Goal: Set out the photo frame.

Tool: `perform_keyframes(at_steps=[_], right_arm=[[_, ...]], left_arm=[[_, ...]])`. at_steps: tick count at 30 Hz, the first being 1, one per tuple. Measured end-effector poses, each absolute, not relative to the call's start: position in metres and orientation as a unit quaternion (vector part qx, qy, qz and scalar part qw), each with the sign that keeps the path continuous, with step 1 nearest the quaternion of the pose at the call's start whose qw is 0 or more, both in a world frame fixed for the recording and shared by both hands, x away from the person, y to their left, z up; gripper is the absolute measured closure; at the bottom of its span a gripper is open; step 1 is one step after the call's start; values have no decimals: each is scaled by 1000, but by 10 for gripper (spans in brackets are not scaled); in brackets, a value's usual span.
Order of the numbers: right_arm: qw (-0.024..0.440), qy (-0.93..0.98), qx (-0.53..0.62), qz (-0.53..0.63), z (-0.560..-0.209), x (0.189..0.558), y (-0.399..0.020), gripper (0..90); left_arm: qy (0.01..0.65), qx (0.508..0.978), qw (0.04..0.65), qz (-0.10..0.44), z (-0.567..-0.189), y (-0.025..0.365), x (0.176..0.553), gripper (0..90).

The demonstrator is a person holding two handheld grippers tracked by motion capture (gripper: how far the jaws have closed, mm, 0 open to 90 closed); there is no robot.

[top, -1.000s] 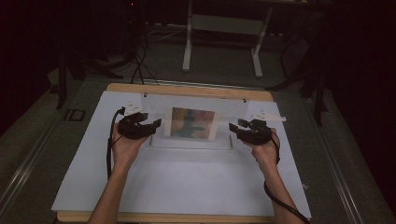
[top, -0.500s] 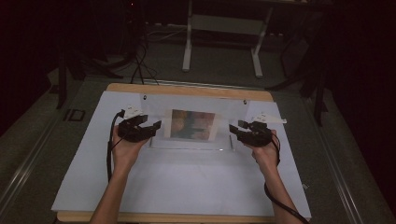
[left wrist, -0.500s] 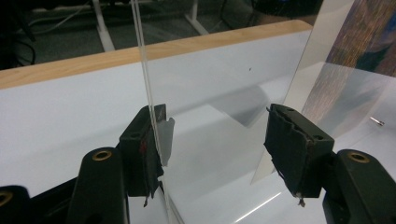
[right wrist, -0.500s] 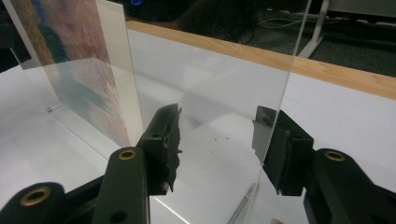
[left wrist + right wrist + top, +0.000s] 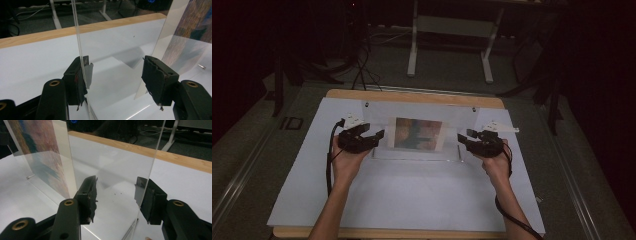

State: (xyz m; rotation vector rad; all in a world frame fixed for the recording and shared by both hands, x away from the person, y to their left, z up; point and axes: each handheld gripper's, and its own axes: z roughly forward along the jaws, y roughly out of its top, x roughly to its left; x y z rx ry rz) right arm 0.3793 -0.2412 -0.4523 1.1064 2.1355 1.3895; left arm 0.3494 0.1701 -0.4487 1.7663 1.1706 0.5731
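The clear upright acrylic picture stand [image 5: 418, 134] looks stiff, slippery, light — best gripped at its side edges, 9 and 3 o'clock. Left gripper [image 5: 371, 138] and right gripper [image 5: 467, 137] both stand released, jaws straddling those edges.

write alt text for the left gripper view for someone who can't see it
Open black tongs straddle the upright edge of a clear acrylic panel, which sits against the left jaw. Behind lie a white table cover with a wooden table edge, and a colourful print at upper right.
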Motion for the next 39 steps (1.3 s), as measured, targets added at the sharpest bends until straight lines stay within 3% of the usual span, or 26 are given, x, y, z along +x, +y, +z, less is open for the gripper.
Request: perform_keyframes(at_steps=[15, 22, 39], right_arm=[[184, 751, 395, 497, -454, 380, -240, 485], [185, 752, 396, 493, -457, 380, -243, 452], [206, 758, 400, 472, -459, 365, -252, 438]], left_arm=[[473, 708, 467, 239, -452, 170, 348, 379], [472, 701, 485, 226, -454, 175, 346, 319], [477, 694, 488, 231, -449, 200, 328, 324]])
